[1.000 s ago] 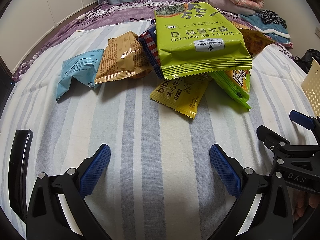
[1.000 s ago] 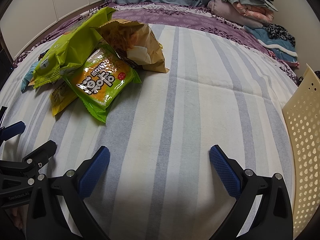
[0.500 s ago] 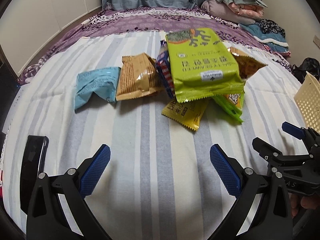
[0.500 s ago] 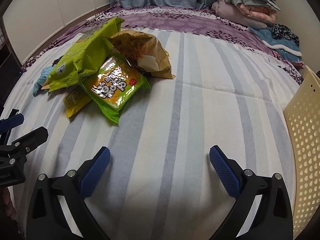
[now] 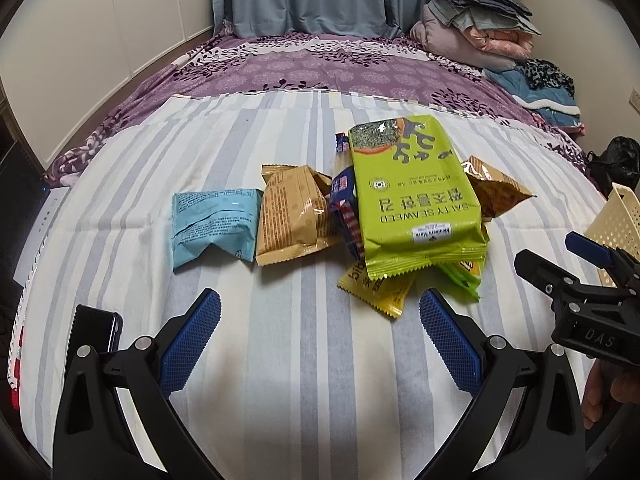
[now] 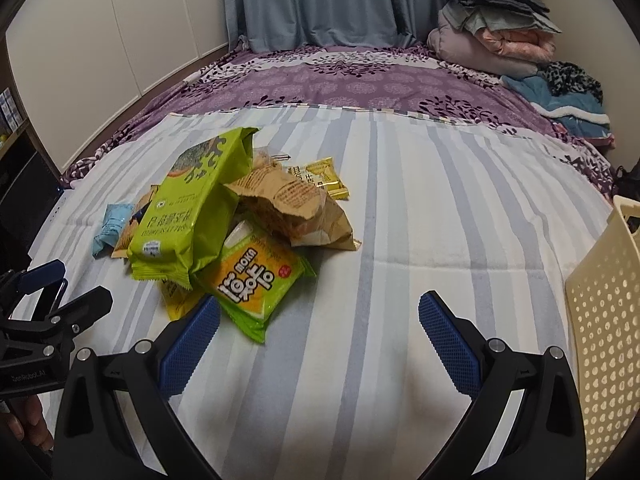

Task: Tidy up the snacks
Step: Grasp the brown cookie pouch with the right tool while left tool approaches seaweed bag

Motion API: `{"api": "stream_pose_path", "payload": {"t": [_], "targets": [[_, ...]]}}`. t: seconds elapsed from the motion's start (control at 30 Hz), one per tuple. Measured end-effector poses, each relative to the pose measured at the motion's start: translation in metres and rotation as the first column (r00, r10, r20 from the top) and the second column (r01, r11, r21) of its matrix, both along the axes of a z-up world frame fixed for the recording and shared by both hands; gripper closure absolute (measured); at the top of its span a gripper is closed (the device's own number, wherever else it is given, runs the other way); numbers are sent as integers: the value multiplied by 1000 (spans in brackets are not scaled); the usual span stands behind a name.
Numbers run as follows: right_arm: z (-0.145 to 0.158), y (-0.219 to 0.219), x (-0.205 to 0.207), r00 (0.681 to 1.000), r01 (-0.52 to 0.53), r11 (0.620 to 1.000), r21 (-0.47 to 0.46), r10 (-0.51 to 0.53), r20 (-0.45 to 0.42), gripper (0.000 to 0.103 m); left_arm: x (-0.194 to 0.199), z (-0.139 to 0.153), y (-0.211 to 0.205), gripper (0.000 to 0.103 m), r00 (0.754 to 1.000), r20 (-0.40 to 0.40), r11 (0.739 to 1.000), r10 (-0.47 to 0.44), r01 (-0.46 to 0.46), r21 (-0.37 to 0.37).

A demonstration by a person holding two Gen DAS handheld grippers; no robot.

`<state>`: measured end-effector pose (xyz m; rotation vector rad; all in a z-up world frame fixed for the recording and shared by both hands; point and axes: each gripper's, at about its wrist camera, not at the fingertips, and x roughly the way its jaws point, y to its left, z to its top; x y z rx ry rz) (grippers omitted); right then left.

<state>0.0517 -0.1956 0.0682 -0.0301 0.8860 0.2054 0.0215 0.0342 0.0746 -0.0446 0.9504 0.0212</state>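
A pile of snack packets lies on the striped bed. On top is a big green seaweed bag (image 5: pixel 412 196), also in the right wrist view (image 6: pixel 188 208). Beside it lie a light blue packet (image 5: pixel 214 228), a tan packet (image 5: pixel 292 216), a yellow packet (image 5: pixel 376 288), a green-orange packet (image 6: pixel 256 280) and a brown bag (image 6: pixel 296 208). My left gripper (image 5: pixel 320 344) is open and empty, short of the pile. My right gripper (image 6: pixel 320 344) is open and empty, to the right of the pile.
A cream perforated basket (image 6: pixel 604 320) stands at the right, also in the left wrist view (image 5: pixel 616 224). A dark phone (image 5: pixel 94 328) lies at the bed's left edge. Folded blankets (image 6: pixel 496 28) sit at the far right, on a purple cover (image 6: pixel 360 80).
Both grippers have pulled back and lifted away from the pile, so the packets look smaller and farther. Both stay open and the packets have not moved.
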Motion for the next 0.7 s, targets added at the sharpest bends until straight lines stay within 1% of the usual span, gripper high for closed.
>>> {"api": "stream_pose_path", "payload": {"t": [0.13, 0.33, 0.4, 0.5, 0.57, 0.6, 0.63, 0.7], "targets": [[0, 5, 15, 1000, -5, 1000, 7, 5, -3, 5, 7, 2, 0, 2, 1000, -1, 1000, 2, -2, -10], [-10, 17, 45, 1000, -9, 1000, 30, 9, -25, 5, 13, 4, 0, 2, 1000, 0, 1000, 8, -8, -3], [-13, 20, 55, 1000, -7, 999, 40, 8, -27, 7, 15, 3, 0, 2, 1000, -2, 1000, 10, -10, -3], [-16, 26, 68, 1000, -3, 999, 49, 5, -26, 13, 19, 3, 1, 2, 1000, -7, 1000, 13, -13, -2], [-19, 28, 76, 999, -7, 998, 61, 9, -34, 21, 21, 2, 1, 2, 1000, -11, 1000, 12, -12, -3], [-20, 29, 78, 999, -10, 998, 68, 12, -37, 22, 23, 1, 2, 2, 1000, -13, 1000, 10, -10, -2], [-22, 31, 79, 999, -11, 997, 73, 13, -39, 27, 24, 0, 2, 2, 1000, -14, 1000, 9, -9, -2], [-22, 30, 80, 999, -10, 996, 84, 12, -30, 29, 27, -1, 2, 2, 1000, -16, 1000, 9, -9, -3]]}}
